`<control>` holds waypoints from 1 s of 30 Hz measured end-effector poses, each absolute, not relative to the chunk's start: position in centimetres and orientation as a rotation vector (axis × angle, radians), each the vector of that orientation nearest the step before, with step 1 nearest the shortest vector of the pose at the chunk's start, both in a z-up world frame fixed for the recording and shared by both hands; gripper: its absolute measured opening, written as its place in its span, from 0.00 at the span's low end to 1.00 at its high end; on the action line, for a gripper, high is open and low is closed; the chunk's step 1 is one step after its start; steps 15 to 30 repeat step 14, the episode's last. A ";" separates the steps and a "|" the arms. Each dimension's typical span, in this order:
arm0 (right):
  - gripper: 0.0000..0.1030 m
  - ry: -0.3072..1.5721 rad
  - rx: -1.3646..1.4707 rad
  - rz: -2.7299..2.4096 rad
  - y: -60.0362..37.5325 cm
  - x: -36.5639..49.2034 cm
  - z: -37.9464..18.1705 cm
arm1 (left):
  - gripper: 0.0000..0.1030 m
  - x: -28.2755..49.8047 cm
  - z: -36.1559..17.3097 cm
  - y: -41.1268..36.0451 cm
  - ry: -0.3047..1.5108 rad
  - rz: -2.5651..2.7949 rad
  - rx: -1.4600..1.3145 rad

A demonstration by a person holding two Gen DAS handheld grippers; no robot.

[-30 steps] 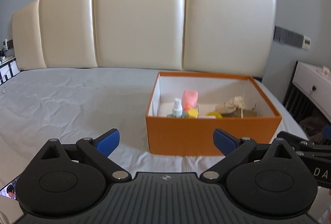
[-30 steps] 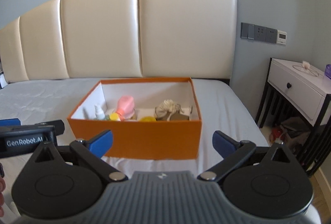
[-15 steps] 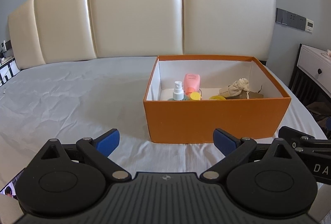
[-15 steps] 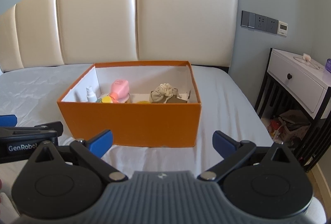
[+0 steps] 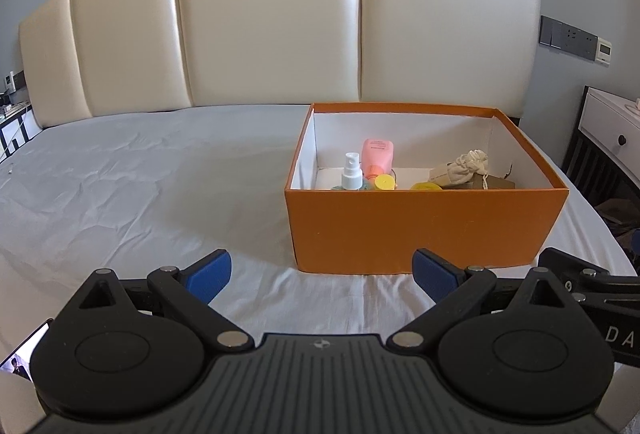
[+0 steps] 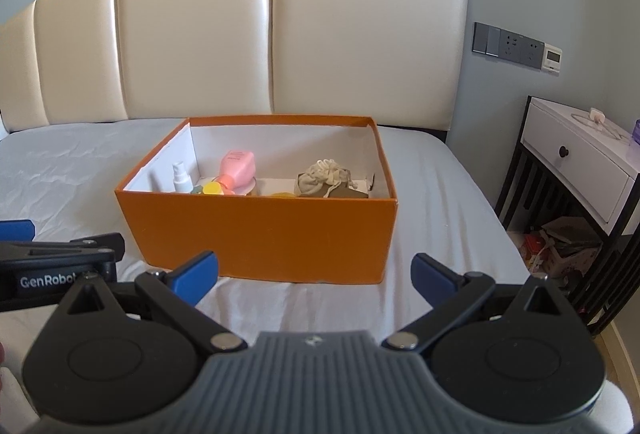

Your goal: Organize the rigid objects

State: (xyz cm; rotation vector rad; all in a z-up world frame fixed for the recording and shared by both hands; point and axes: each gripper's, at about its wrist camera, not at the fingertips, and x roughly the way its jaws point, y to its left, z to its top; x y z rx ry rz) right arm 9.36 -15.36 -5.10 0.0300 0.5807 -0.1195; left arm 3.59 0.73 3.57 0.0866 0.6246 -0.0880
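**Items boxed; both grippers idle short of box**

1. Bed (image 5: pixel 132 193): sheet bare on the box's left side, giving wide room for moving. On the other side the mattress edge drops toward a nightstand (image 6: pixel 576 157); little margin there.

2. Box (image 5: pixel 424 230): orange, open-topped, upright on the bed, near the headboard (image 5: pixel 264 25). Its near wall stands close ahead of both grippers; entry is from above only.

3. Left gripper (image 5: pixel 322 274) and right gripper (image 6: pixel 314 272): jaws released wide, nothing between them, side by side and low over the sheet.

4. Contents, all inside the box: pouch (image 6: pixel 324 177), pink bottle (image 6: pixel 237 165), spray bottle (image 5: pixel 352 171), yellow caps (image 5: pixel 385 181).

Judgement: no loose item shows on the bed, so the task looks largely done. Whether anything remains out of view, I cannot tell.
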 end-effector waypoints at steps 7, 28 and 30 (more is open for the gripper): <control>0.98 0.579 0.025 -0.117 -15.3 9.3 -5.0 | 1.00 3.6 3.6 0.8 0.626 -0.091 0.083; 0.98 0.581 0.016 -0.109 -15.3 9.4 -4.9 | 1.00 3.5 3.7 0.8 0.628 -0.091 0.075; 0.98 0.581 0.016 -0.109 -15.3 9.4 -4.9 | 1.00 3.5 3.7 0.8 0.628 -0.091 0.075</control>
